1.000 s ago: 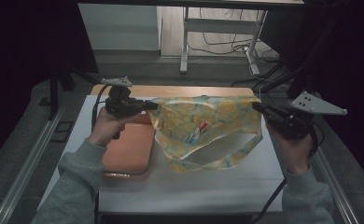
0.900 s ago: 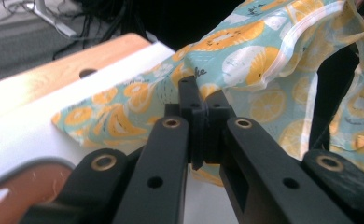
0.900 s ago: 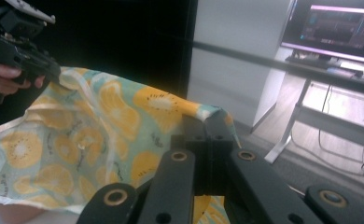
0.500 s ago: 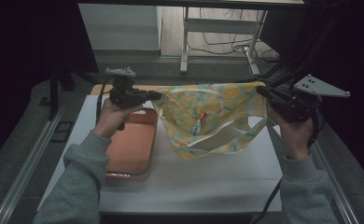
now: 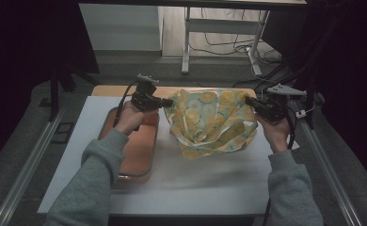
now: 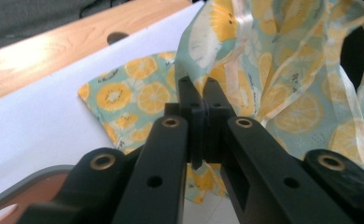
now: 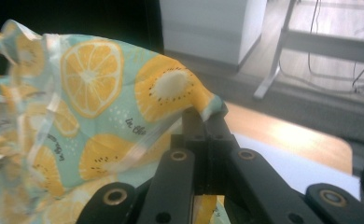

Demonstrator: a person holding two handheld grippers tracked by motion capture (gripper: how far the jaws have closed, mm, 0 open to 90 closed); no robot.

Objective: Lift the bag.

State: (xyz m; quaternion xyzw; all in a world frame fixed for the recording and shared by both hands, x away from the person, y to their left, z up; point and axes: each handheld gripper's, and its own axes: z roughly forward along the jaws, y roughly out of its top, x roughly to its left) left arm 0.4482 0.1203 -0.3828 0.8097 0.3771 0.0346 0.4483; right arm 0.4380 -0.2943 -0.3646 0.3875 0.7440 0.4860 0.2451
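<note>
A white tabletop (image 5: 210, 179) with a wooden far edge (image 5: 111, 89) stands on a grey floor (image 5: 26, 141) in a dim room — both sides fall into darkness. Beyond it, a white cabinet (image 5: 120, 26) and a metal frame's legs (image 5: 187, 42) stand among loose cables (image 5: 224, 44) — brighter there.

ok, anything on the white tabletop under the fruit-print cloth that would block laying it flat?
Nothing visible does. The cloth hangs between the left gripper and right gripper, both shut on its top corners, its lower edge already on the bare white tabletop. The orange tray sits to the left, beside the cloth, not under it.
</note>
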